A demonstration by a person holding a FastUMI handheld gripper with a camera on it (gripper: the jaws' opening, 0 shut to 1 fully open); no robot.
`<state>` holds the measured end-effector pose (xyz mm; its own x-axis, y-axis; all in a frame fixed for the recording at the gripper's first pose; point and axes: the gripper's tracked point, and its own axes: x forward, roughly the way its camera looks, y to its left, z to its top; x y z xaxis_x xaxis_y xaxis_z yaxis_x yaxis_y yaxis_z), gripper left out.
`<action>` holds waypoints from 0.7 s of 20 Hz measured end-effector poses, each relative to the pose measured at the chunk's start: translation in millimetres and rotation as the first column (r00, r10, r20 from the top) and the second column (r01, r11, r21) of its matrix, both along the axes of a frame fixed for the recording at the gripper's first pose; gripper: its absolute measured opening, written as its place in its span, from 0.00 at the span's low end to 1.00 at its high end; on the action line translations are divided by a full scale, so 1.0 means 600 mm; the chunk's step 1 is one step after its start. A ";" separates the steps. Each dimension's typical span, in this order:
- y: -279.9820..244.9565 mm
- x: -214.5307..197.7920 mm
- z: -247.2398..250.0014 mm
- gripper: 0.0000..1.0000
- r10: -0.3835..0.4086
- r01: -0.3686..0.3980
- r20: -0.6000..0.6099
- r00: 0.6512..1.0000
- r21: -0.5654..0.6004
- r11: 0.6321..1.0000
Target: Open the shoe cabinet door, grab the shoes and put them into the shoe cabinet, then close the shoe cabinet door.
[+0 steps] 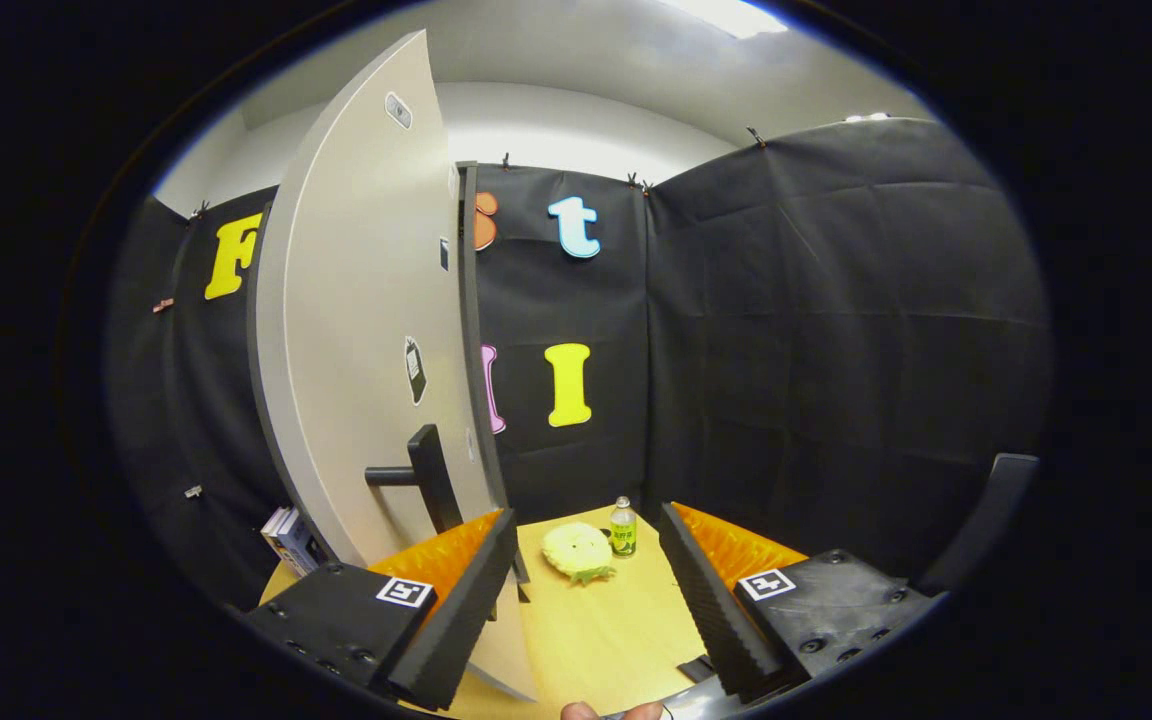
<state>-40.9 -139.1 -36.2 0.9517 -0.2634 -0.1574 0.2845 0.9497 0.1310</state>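
The door [356, 330] stands beside the left finger, its dark handle [416, 470] just ahead of that fingertip. The jaws [586, 590] are spread wide and hold nothing. Whether the door is swinging open or shut I cannot tell, and no shoes can be made out from here. To move the door well, the left finger should probably hook or press the handle squarely and follow the door's arc, not push straight ahead, so the tip does not slip off. Beyond the fingers, the wooden bench [616, 640] carries a yellow plush [578, 552] and, just beside it, a small bottle [622, 528]. Books [288, 540] lie behind the door's lower edge. Black cloth walls close the booth.
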 end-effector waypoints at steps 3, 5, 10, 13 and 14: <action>0.048 0.000 0.001 0.95 0.055 -0.055 -0.002 0.998 0.007 0.998; 0.079 0.006 0.001 0.95 0.082 -0.082 -0.003 0.997 0.024 0.996; 0.165 0.031 0.002 0.95 0.150 -0.150 0.007 0.989 0.030 0.988; 0.205 0.049 -0.007 0.95 0.195 -0.196 0.008 0.981 0.034 0.980; 0.220 0.055 -0.007 0.96 0.206 -0.206 0.008 0.979 0.036 0.978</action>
<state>-7.7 -7.2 -40.3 0.9857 -0.0559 -0.1590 0.0827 0.9824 0.1672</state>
